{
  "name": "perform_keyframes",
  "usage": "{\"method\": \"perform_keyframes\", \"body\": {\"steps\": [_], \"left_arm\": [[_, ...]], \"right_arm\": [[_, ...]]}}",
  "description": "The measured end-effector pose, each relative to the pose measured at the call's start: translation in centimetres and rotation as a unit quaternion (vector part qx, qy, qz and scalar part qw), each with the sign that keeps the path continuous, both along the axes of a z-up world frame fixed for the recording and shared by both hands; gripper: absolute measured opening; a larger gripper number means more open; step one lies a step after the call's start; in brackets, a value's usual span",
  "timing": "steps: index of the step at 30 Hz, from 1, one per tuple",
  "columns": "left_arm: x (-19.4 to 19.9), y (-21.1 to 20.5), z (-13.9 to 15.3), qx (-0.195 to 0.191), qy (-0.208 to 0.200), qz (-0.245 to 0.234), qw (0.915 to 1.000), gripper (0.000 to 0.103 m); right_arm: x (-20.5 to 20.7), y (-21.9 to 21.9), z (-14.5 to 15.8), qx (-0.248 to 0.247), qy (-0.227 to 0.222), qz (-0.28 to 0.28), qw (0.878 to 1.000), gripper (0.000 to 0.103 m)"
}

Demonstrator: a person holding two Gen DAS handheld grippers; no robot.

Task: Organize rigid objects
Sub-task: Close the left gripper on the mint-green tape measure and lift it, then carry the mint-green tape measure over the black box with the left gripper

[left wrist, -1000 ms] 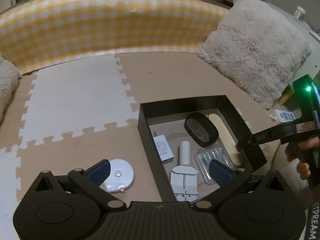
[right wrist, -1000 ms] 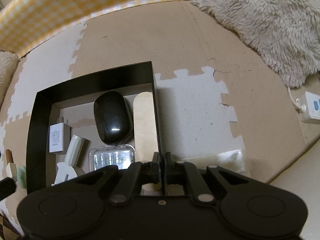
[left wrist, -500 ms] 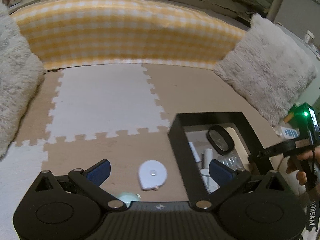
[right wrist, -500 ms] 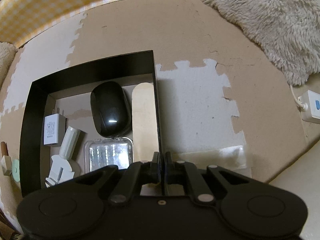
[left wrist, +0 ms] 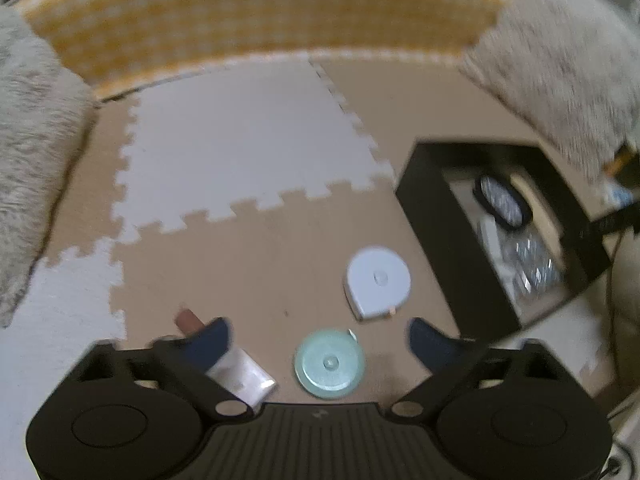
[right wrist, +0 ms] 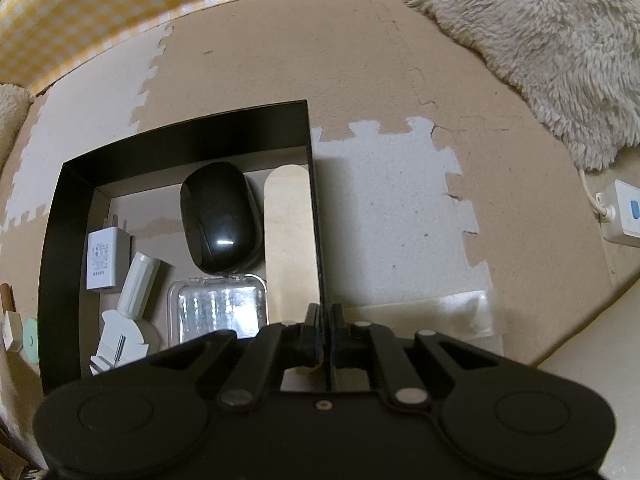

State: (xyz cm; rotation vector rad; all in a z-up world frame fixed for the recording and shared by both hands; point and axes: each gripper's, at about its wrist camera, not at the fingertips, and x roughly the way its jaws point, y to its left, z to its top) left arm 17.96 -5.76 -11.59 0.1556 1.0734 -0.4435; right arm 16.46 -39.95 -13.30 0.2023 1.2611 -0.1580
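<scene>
A mint-green round disc (left wrist: 329, 362) lies on the tan foam mat between the fingers of my left gripper (left wrist: 318, 325). Its jaws are closing and the pads stand clear of the disc. A white round tape measure (left wrist: 378, 282) lies just beyond it. A silvery packet (left wrist: 244, 378) with a brown end sits under the left finger. My right gripper (right wrist: 325, 314) is shut on the right wall of the black box (right wrist: 188, 136). The box holds a black mouse (right wrist: 220, 220), a pale wooden stick (right wrist: 288, 232), a white charger (right wrist: 104, 256), a clear plastic case (right wrist: 218, 308) and a white tool (right wrist: 128, 316).
A yellow checked cushion wall (left wrist: 260, 20) runs along the back. Fluffy pillows lie at the left (left wrist: 28, 152) and the right (right wrist: 540, 40). A white power strip (right wrist: 624, 216) with a cable lies right of the box. White and tan foam tiles cover the floor.
My left gripper has swung left, away from the box and down over the mat. The green disc and the packet came into view, and its jaws have narrowed. The right gripper has kept still.
</scene>
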Motion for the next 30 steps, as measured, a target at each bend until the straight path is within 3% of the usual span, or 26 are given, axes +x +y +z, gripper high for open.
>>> {"method": "perform_keyframes", "body": {"steps": [3, 10, 23, 30], "left_arm": [[0.1, -0.7, -1.5, 0.011, 0.027, -0.022, 0.9993, 0.067], [0.6, -1.2, -3.8, 0.035, 0.045, -0.036, 0.9977, 0.054], [0.1, -2.1, -4.2, 0.058, 0.032, -0.057, 0.9962, 0.050], [-0.1, -2.3, -2.4, 0.032, 0.008, -0.052, 0.9981, 0.050]], "right_arm": [[0.0, -0.1, 0.0, 0.001, 0.000, 0.000, 1.000, 0.007], [0.0, 0.0, 0.0, -0.002, 0.000, 0.002, 1.000, 0.007], [0.1, 0.2, 0.1, -0.004, 0.001, 0.004, 1.000, 0.007], [0.1, 0.2, 0.1, -0.006, 0.001, 0.005, 1.000, 0.007]]}}
